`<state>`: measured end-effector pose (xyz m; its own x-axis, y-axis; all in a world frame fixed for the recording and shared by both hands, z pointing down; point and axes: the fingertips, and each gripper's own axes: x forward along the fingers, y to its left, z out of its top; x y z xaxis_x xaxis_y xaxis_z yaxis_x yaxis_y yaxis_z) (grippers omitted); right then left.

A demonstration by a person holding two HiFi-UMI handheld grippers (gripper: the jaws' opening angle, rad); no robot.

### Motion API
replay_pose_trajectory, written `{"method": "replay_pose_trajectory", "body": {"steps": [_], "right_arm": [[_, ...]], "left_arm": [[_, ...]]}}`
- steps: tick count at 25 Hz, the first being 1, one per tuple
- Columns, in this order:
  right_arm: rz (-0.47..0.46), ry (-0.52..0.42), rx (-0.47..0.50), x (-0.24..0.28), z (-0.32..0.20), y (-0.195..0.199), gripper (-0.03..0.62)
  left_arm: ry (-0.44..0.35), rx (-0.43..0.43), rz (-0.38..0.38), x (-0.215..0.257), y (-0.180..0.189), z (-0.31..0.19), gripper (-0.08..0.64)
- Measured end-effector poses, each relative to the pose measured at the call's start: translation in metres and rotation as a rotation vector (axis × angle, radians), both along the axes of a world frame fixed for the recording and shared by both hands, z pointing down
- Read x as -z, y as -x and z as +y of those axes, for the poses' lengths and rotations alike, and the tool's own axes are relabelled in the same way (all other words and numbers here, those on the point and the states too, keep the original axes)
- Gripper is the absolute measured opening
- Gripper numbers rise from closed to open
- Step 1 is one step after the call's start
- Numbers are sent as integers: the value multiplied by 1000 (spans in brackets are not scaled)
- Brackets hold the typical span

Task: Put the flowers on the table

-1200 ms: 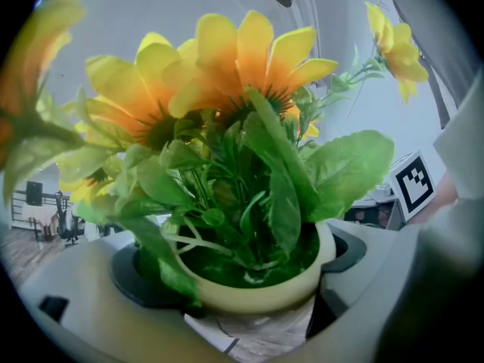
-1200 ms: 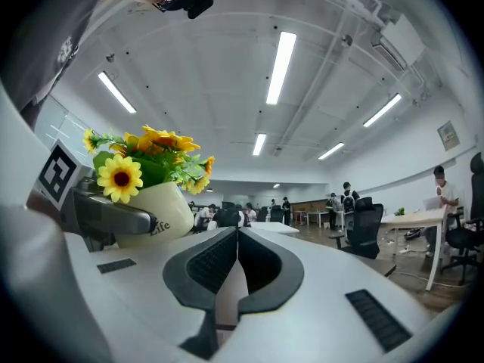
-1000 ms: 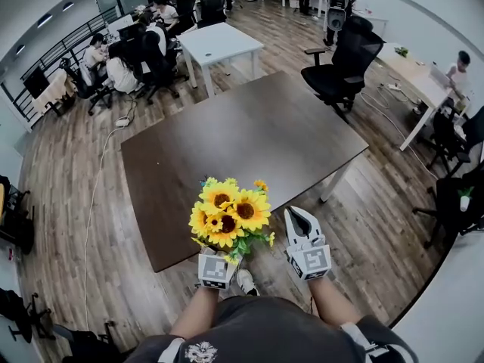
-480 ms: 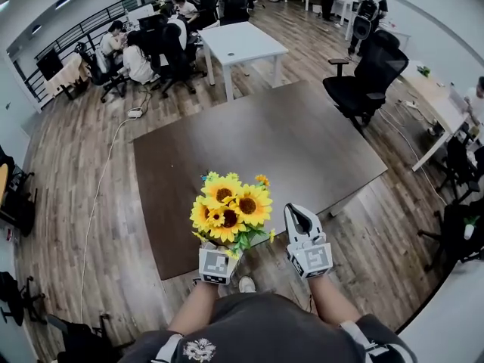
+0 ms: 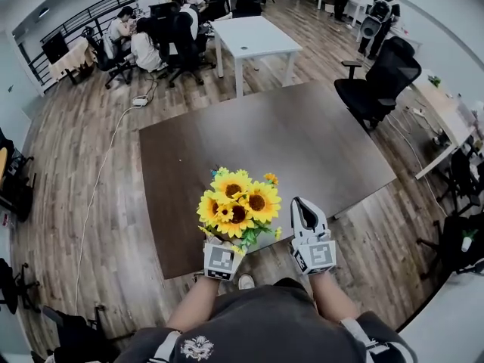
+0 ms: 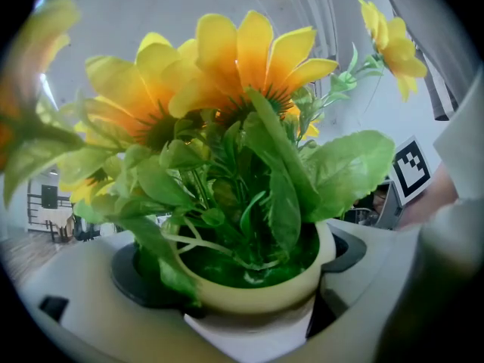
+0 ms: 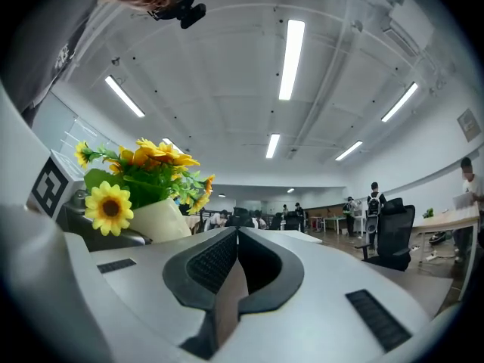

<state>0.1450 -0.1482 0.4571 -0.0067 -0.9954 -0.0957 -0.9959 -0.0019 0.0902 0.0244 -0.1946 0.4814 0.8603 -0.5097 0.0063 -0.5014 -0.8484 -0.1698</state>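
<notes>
Yellow potted flowers (image 5: 238,206) ride upright in the left gripper (image 5: 224,246), jaws clamped on the pot — now at the brown table (image 5: 302,142) edge as the person steps closer; right gripper (image 5: 305,212) pressed shut, empty. Set-down looks near.

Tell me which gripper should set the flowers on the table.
Left. The left gripper is shut on the pot of the flowers, at the near edge of the table. The right gripper is shut and empty beside it.
</notes>
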Motion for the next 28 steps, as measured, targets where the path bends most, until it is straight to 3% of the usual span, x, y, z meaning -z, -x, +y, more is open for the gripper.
{"method": "replay_pose_trajectory", "body": {"steps": [10,21,28], "right_arm": [[12,39,83,-7,-39,-3,25],[20,74,197,-14,-89,-65,25],[21,80,252,-24,-105,-87,24]], "left_arm": [[15,47,-7,-7,-11,-27,540],[40,190,-23,-18,-57,-68,540],[35,277,-11,-25,-68,-79,539]]}}
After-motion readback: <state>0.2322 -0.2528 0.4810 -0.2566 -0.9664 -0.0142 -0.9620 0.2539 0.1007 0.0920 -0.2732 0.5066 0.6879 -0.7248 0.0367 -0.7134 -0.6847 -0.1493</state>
